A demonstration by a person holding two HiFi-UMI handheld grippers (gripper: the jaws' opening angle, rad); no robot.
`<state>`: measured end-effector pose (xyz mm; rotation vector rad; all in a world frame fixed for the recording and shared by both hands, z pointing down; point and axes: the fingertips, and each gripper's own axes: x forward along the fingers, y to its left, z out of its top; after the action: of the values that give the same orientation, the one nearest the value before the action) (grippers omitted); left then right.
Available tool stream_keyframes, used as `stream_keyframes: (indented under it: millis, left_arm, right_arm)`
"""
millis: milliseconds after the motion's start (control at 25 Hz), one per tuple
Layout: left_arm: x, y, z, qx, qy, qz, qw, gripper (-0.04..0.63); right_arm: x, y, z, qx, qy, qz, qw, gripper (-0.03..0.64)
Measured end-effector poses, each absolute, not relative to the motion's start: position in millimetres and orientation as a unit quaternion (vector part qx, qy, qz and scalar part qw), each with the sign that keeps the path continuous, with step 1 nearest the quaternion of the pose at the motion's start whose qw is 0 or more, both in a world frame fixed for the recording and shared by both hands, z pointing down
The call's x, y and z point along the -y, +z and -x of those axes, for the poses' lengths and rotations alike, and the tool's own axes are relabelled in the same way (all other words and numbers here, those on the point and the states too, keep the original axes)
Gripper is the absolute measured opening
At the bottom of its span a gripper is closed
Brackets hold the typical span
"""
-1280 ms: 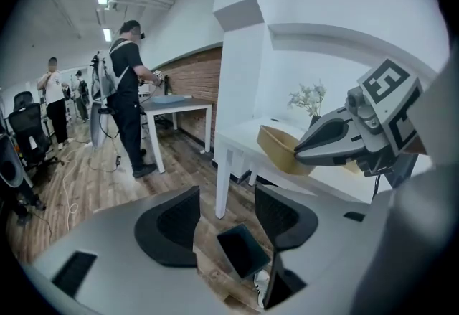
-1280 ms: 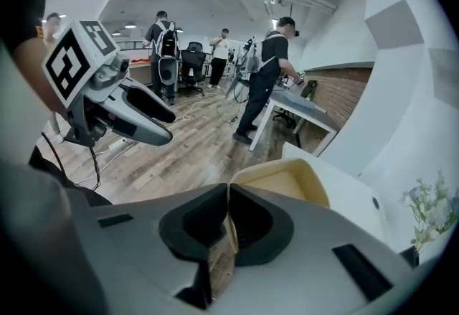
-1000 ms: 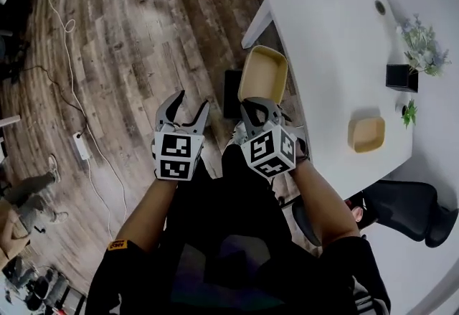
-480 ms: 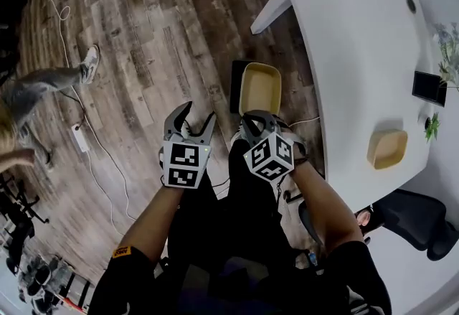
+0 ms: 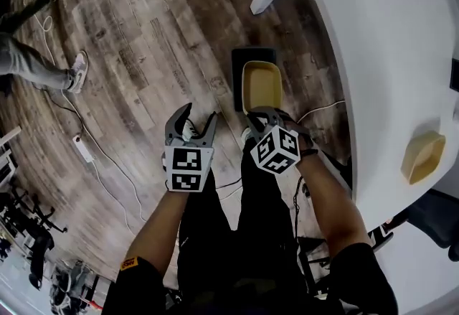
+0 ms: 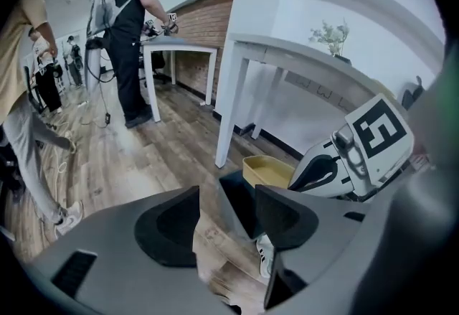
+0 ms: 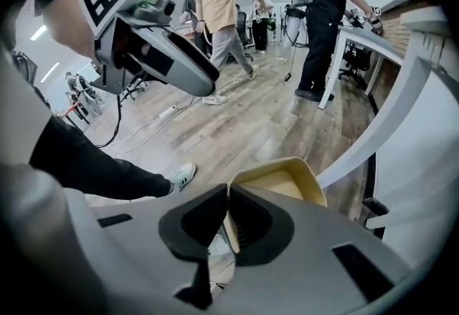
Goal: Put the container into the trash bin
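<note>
In right gripper [image 5: 259, 117]: shallow tan container [image 5: 262, 84].

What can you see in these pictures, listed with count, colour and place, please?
container: one, yellow, held at the trash bin
trash bin: one, black, floor beside the table
second container: one, yellow, on the table
table: one, white, right
power strip: one, white, floor at left
bystander's leg: one, grey, upper left
left gripper: one, grey, open, empty
right gripper: one, grey, shut on the container's rim
</note>
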<state>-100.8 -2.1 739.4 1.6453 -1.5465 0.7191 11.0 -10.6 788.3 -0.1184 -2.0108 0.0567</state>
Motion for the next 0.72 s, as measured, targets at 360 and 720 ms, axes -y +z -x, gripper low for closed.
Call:
stream_keyframes:
  millis: [360,720]
  left_arm:
    - [-7.8,810.0,93.0,0.593,0.292,-0.633,0.403,0.233]
    - [0.3,846.5,95.0,0.588,0.297,-0.626,0.417,0.233]
  right_arm:
    - [20.6,863.0,-12.8,0.831,0.025,0.060,0.553,0.029]
    - [38.3,909.3,-10.4,0.821,0.031,0.069,0.567,0.031]
